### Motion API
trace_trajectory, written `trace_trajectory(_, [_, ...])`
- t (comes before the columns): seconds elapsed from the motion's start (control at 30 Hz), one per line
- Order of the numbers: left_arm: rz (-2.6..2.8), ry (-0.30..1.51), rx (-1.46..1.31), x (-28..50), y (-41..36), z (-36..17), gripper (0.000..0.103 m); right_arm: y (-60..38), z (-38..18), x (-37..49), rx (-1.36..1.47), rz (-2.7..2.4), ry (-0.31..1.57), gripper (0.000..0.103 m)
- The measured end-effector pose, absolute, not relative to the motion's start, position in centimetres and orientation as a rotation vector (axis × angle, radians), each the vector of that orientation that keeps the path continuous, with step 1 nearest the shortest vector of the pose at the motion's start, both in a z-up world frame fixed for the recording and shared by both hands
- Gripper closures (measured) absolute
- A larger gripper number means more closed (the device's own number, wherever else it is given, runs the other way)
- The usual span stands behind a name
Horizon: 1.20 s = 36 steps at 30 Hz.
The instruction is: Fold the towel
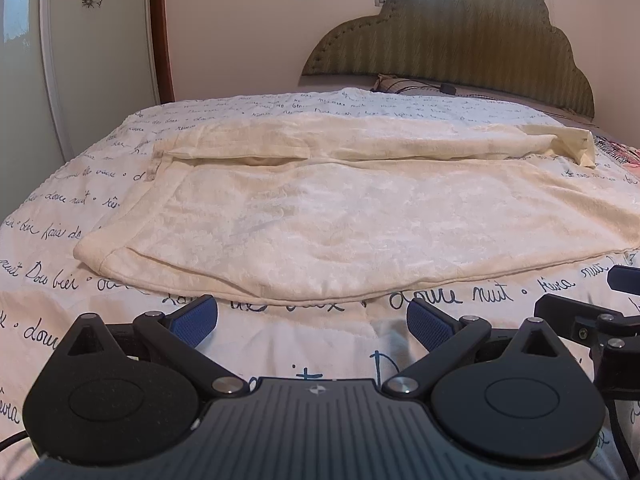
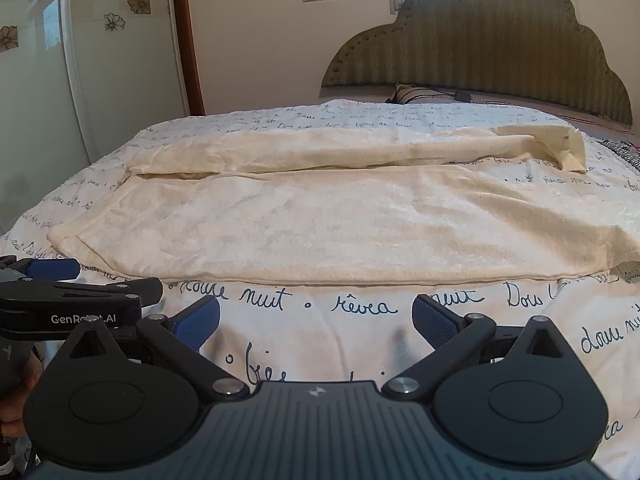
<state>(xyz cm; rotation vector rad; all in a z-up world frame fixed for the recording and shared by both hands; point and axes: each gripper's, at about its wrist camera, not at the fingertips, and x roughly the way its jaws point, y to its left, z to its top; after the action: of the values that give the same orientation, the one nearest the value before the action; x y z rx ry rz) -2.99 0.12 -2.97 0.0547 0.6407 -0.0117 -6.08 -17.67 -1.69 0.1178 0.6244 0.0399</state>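
Observation:
A cream towel [image 1: 340, 216] lies spread across the bed, its far long edge folded over toward me into a band [image 1: 360, 136]. In the right wrist view the same towel [image 2: 340, 220] fills the middle, with a raised corner at the far right [image 2: 568, 144]. My left gripper [image 1: 312, 320] is open just short of the towel's near hem, nothing between its blue pads [image 1: 196, 318]. My right gripper [image 2: 316, 322] is open too, also short of the near hem. Each gripper shows at the edge of the other's view: the right one [image 1: 592, 320], the left one [image 2: 72, 300].
The bed is covered by a white quilt with dark script [image 1: 440, 300]. A green padded headboard [image 1: 460, 36] and a pillow [image 1: 400, 84] are at the far end. A glass door with flower tiles [image 1: 80, 40] stands at the left. A hand [image 2: 16, 392] holds the left gripper.

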Motion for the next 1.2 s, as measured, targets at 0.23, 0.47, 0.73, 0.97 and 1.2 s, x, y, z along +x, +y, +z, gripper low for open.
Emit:
trace_trajectory(0.23, [-0.009,0.669,0.043,-2.8,0.4,-3.6,0.001,-17.8,-2.0,-6.0,0.126,0.041,0.637,0.000])
trace_trajectory(0.47, [-0.007,0.686,0.034,-2.8,0.5,-4.0,0.001,-17.7,-2.1,-5.8,0.127,0.048,0.643,0.000])
trace_trajectory(0.73, [-0.024,0.695,0.051,-2.6,0.3,-4.6,0.000,-17.6,-2.5,-5.5,0.127,0.061,0.655,0.000])
trace_trajectory(0.97, [-0.045,0.692,0.091,-2.7,0.1,-4.8,0.000,-17.4,-2.5,-4.5,0.130,0.083,0.665,0.000])
trace_trajectory(1.2, [-0.052,0.697,0.085,-2.7,0.3,-5.3,0.000,-17.1,-2.0,-3.1,0.107,0.093,0.662,0.000])
